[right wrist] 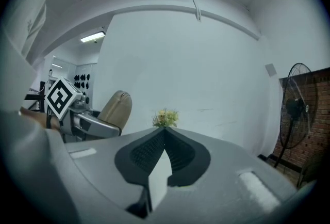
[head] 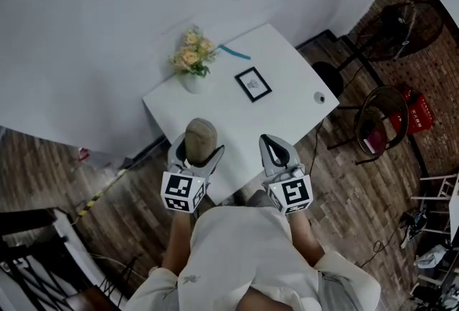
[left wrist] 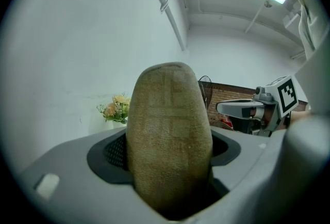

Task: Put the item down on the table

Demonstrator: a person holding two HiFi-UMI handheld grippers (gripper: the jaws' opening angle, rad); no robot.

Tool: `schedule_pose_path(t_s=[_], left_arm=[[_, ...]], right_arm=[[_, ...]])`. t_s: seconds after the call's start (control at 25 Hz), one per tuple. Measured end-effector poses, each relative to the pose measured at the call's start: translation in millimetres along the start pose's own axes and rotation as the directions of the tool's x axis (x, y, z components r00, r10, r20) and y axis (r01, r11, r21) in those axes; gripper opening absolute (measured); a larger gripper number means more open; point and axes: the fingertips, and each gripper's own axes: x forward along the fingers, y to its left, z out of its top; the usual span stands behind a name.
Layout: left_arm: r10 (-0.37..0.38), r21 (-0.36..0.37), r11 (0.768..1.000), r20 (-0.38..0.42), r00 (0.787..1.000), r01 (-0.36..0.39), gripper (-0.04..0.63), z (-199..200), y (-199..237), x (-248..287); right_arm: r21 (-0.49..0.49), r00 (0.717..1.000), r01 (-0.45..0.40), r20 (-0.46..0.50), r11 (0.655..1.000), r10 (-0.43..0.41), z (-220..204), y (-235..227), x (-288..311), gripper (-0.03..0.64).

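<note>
Plainly the left gripper [head: 195,153] pinches the tan oval item [left wrist: 170,135] upright between its jaws. In the head view the item sits over the near left edge of the white table [head: 287,102], probably ready to be lowered onto bare surface. The right gripper [head: 278,152] is pressed together on nothing and held aside at the near right. The flowers [head: 192,53] and a small frame [head: 253,83] stand farther off, well apart from the item, so the near part looks free for setting it down.

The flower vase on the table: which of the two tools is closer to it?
Left. The left tool, holding a tan oval item, is directly below the flower vase in the head view; the right tool, shut, is farther off to the side.
</note>
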Motion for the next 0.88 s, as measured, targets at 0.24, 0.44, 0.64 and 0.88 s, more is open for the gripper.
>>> schedule_pose_path(t_s=[0.24,0.44,0.64,0.88], left_arm=[[-0.006,-0.016,1.0,-0.008,1.0,0.006,0.416,-4.8,4.8,14.0],[0.001,-0.024,1.0,-0.019,1.0,-0.002,0.416,-7.0,6.2,30.3],[0.022,-0.041,0.999,-0.026,0.999,-0.024,0.416,-8.8,13.0,55.6],[0.071,-0.08,0.994,-0.062,0.996,-0.076,0.416,-16.8,19.4,86.5]], right_arm=[[-0.001,1.0,0.012,-0.017,1.0,-0.012,-5.9,-12.3,8.8,0.004],[0.002,1.0,0.003,-0.03,1.0,-0.003,-10.3,-28.4,19.1,0.004],[0.006,0.998,-0.045,-0.048,0.999,0.045,-18.6,-43.6,39.9,0.003],[0.035,0.987,-0.124,-0.094,0.992,0.126,-36.1,-61.1,69.9,0.003]])
